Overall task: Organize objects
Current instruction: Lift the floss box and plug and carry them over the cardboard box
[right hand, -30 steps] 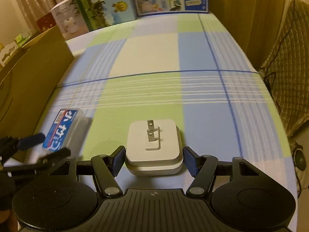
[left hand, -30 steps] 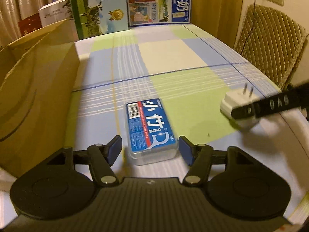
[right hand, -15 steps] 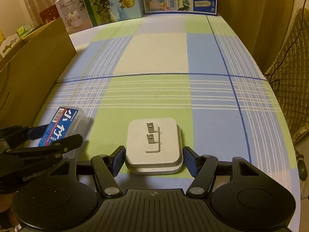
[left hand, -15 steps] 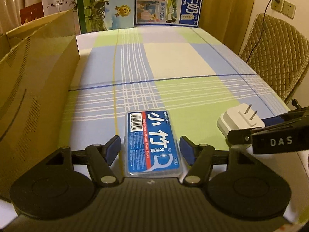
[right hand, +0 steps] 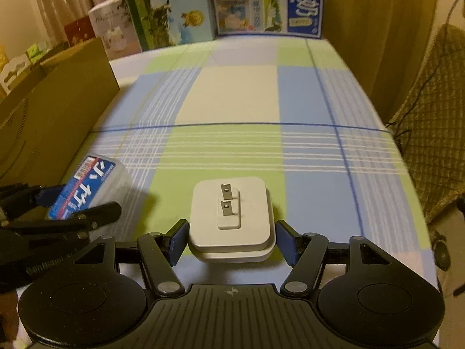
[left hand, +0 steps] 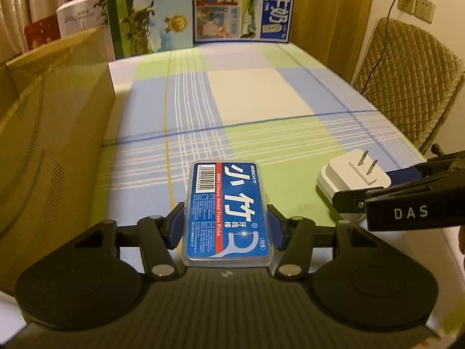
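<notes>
The left gripper (left hand: 226,229) has its blue pads pressed against both long sides of the floss box (left hand: 226,212), gripping it near its close end. The box lies flat, label up, on the checked tablecloth (left hand: 261,99), and I cannot tell whether it has left the cloth yet. The right gripper (right hand: 231,241) straddles the white charger (right hand: 231,221), which sits prongs-up on the cloth; its left pad looks to be touching the charger's side, while a small gap shows at the right pad, so it is narrowed around the charger but not yet clamped. The two items are near each other, floss box to the left of the charger.

The step in hand appears to be taking hold of both things. To do it well, the right gripper should finish closing squarely on the charger's flat sides, low on the body and clear of the prongs, before any lift. The left should lift straight up and keep the box level, since it is held at one end and may tip forward. The cardboard box (left hand: 52,133) standing just to the left is the likely place for both, so its wall must be cleared.
</notes>
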The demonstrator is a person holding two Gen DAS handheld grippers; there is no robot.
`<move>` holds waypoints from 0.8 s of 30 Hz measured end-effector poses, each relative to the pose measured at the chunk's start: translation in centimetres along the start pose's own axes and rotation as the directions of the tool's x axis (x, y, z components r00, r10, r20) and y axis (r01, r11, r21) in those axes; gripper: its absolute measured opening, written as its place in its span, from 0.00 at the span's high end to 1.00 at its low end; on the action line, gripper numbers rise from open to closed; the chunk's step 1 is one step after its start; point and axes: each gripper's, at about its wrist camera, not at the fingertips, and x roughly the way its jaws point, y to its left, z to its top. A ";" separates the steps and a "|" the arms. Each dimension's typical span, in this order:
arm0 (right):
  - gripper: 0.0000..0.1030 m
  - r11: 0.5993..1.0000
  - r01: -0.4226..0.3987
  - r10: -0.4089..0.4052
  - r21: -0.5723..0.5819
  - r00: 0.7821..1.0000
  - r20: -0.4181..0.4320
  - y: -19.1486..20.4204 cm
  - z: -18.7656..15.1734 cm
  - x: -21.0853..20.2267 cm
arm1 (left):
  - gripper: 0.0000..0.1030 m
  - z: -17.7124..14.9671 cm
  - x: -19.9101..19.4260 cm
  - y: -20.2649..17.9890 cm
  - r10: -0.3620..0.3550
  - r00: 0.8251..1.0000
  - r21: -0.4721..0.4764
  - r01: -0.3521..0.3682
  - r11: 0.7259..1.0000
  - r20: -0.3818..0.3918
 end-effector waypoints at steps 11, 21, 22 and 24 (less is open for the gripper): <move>0.40 0.995 -0.033 0.018 0.096 0.988 0.152 2.1 -2.7 -10.0 | 0.49 -0.3 -8.0 -0.4 -0.021 0.998 -0.030 0.023 0.999 0.054; 0.40 0.996 -0.072 0.058 0.053 0.970 0.235 6.7 -4.4 -17.0 | 0.49 -1.3 -16.6 0.5 0.009 0.993 -0.038 -0.005 0.999 0.115; 0.40 0.996 -0.077 0.064 0.046 0.969 0.240 7.1 -4.4 -17.4 | 0.49 -1.4 -17.2 0.8 0.011 0.993 -0.043 -0.006 0.999 0.118; 0.40 0.996 -0.085 0.075 0.030 0.966 0.248 8.2 -4.4 -18.2 | 0.49 -1.6 -18.6 1.3 0.017 0.992 -0.049 -0.011 0.999 0.128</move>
